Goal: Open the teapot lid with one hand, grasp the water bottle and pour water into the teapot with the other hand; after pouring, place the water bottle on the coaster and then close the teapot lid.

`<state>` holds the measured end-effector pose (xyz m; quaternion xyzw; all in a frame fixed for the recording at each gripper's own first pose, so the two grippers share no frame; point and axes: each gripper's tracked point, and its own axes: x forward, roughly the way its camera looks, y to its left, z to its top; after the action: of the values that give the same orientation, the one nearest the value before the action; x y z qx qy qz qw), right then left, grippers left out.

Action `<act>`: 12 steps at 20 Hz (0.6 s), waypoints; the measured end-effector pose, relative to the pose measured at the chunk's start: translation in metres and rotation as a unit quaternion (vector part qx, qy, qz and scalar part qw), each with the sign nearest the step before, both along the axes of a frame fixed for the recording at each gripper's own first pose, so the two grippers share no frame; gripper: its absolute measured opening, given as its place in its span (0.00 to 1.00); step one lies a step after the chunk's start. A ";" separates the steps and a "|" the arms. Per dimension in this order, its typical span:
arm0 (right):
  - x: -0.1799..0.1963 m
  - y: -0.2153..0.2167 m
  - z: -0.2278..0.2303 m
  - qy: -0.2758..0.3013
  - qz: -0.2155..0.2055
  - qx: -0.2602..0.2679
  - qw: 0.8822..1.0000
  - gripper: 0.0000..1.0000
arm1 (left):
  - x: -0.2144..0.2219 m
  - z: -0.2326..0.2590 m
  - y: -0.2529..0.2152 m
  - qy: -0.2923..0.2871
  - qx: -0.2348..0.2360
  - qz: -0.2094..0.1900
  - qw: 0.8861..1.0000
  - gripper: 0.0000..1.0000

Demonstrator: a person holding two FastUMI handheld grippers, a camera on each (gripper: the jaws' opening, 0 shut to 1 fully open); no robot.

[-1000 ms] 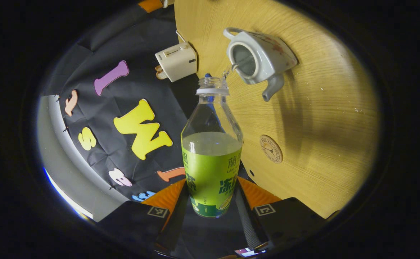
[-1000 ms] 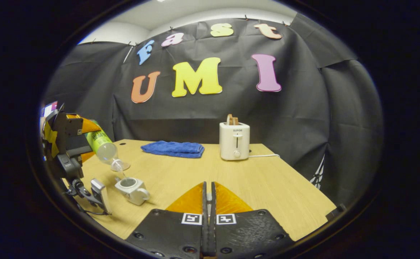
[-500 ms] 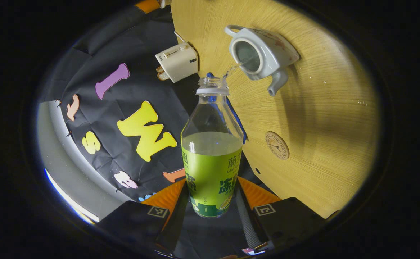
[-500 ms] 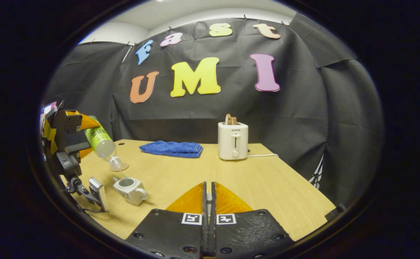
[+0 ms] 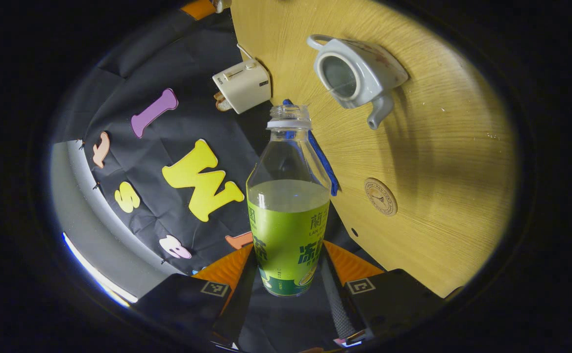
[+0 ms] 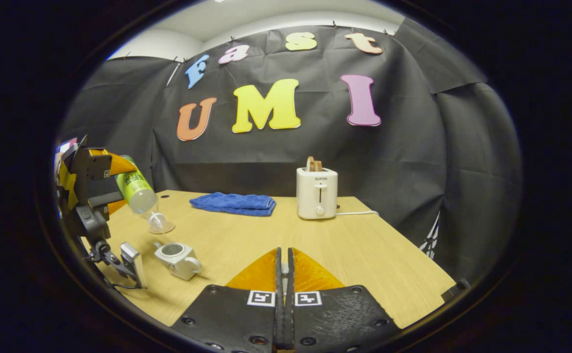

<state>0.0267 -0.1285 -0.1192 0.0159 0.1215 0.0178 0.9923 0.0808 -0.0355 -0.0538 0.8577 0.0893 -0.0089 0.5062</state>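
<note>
The water bottle (image 5: 288, 206), uncapped and tilted mouth-down, hangs above the open teapot (image 5: 357, 73) on the wooden table (image 5: 442, 162), clamped at its labelled base by the left gripper (image 5: 286, 289). Nearby lies the coaster (image 5: 380, 196). The right gripper (image 6: 284, 294) has its fingers pressed together; whether they pinch anything cannot be told.

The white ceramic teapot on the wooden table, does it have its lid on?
No, the white ceramic teapot stands with its round top opening uncovered.
</note>
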 end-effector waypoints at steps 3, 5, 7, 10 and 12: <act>0.000 0.000 0.000 0.000 -0.001 0.000 1.000 0.00 | 0.000 0.000 -0.002 -0.001 -0.005 -0.003 1.000 0.72; 0.000 -0.001 0.001 -0.001 -0.002 0.001 1.000 0.00 | 0.000 -0.001 -0.002 0.000 -0.014 -0.005 1.000 0.72; -0.001 -0.001 0.000 -0.001 -0.003 0.001 1.000 0.00 | -0.001 -0.006 0.002 0.006 -0.042 -0.002 0.999 0.72; -0.001 -0.003 0.004 -0.003 -0.007 0.003 1.000 0.00 | -0.008 -0.019 0.010 0.019 -0.122 0.021 0.992 0.72; -0.001 -0.005 0.008 -0.006 -0.012 0.004 1.000 0.00 | -0.013 -0.024 0.012 0.017 -0.181 0.030 0.983 0.71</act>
<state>0.0254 -0.1333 -0.1116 0.0211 0.1150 0.0069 0.9931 0.0680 -0.0237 -0.0775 0.7489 0.1200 -0.0242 0.6513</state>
